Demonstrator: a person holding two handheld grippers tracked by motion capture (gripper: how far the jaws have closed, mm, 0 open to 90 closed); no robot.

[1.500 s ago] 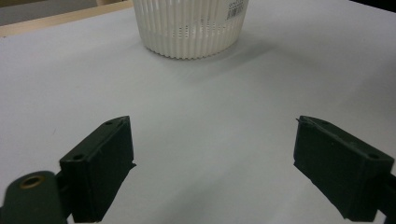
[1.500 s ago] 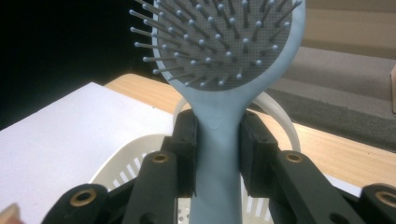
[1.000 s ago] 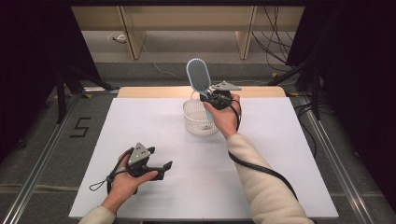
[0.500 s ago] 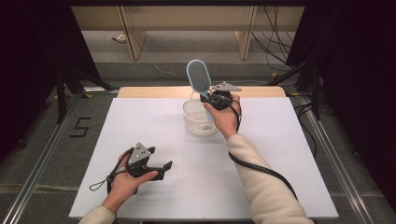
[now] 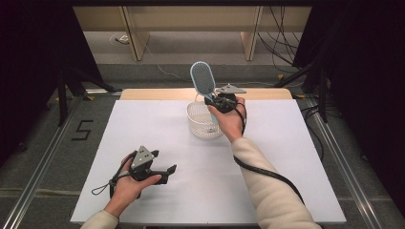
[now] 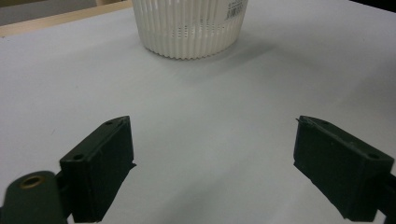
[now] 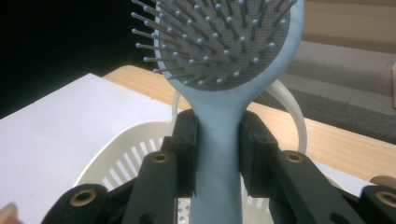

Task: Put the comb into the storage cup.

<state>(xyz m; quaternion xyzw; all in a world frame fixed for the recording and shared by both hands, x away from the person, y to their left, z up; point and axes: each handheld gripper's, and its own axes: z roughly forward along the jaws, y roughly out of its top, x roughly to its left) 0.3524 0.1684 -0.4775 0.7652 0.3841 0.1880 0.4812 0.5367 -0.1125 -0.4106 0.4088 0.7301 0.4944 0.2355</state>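
Blue hairbrush (image 7: 219, 60) clenched upright in right tool (image 7: 217, 154) over white basket (image 5: 203, 126), left tool (image 6: 212, 163) released

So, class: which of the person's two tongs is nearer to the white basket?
The right. The right tongs hold a blue hairbrush by its handle directly above the white basket, at its far rim. The left tongs rest open on the table, well short of it.

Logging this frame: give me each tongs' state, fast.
Left tongs: open, holding nothing.
Right tongs: closed on the hairbrush handle, above the basket.
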